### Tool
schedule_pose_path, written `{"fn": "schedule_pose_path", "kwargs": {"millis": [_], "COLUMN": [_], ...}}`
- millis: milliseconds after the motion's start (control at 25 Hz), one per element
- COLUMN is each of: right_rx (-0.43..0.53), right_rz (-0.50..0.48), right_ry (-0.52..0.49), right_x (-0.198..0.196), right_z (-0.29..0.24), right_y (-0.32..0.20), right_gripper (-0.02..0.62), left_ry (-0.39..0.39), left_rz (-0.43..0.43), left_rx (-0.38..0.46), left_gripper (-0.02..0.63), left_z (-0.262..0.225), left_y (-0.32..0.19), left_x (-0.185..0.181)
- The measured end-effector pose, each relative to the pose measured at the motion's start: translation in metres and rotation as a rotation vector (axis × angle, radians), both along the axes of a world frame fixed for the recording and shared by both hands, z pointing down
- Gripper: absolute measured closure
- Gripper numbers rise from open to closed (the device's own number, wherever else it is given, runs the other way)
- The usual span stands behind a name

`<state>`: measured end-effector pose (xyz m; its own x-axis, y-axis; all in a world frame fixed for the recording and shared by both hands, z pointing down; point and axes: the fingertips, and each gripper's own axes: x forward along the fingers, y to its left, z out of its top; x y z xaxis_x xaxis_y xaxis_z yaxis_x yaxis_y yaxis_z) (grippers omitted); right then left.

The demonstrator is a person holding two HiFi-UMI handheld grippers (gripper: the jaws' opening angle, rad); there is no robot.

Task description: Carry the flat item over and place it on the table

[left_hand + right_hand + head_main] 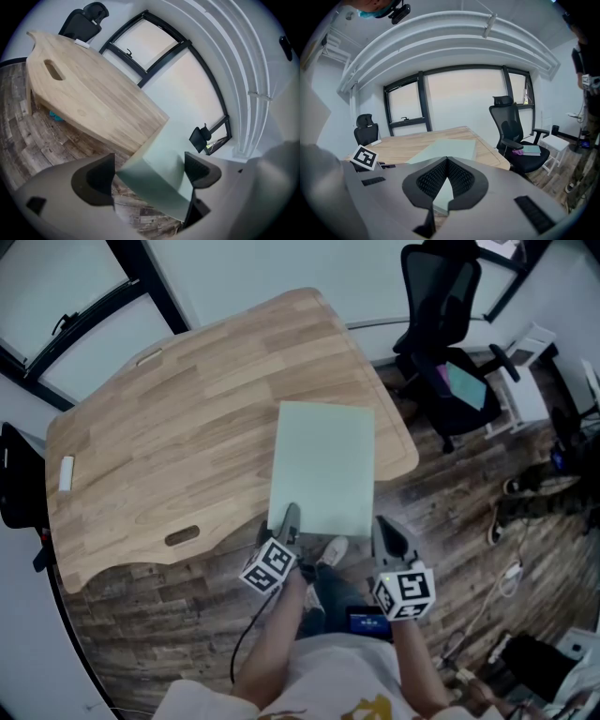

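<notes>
While near edge of pale green sheet [323, 465] overhangs floor [450, 512], R claw [446, 161] pinches that edge, pads pressed together; L claw [150, 171] spread wide, sheet corner betw. its jaws. Rest of sheet lies fwd over wooden tabletop [187, 409]. Black office chair [450, 371] beyond, at right.
</notes>
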<state>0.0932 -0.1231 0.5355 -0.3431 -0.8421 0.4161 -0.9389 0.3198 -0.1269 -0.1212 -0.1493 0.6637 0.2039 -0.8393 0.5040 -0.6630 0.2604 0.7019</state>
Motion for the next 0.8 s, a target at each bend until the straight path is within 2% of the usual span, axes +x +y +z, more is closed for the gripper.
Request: {"fn": "schedule_pose_path", "kwargs": {"millis": [320, 480, 800], "right_rx": [0.012, 0.013, 0.017], "right_rz": [-0.007, -0.009, 0.003], "right_ry": [-0.003, -0.002, -0.008], "right_x": [-0.001, -0.002, 0.001], "right_z": [-0.002, -0.001, -0.005], "right_y": [0.001, 0.002, 0.003], "right_gripper": [0.597, 0.597, 0.597], "left_ry": [-0.038, -0.053, -0.244], "left_rz": [0.026, 0.064, 0.162], "left_rx": [-0.005, 0.030, 0.084], "left_gripper": [0.158, 0.158, 0.158], "left_z": [0.004, -0.006, -0.031], "left_y": [0.002, -0.003, -0.010], "left_x": [-0.004, -0.004, -0.003]}}
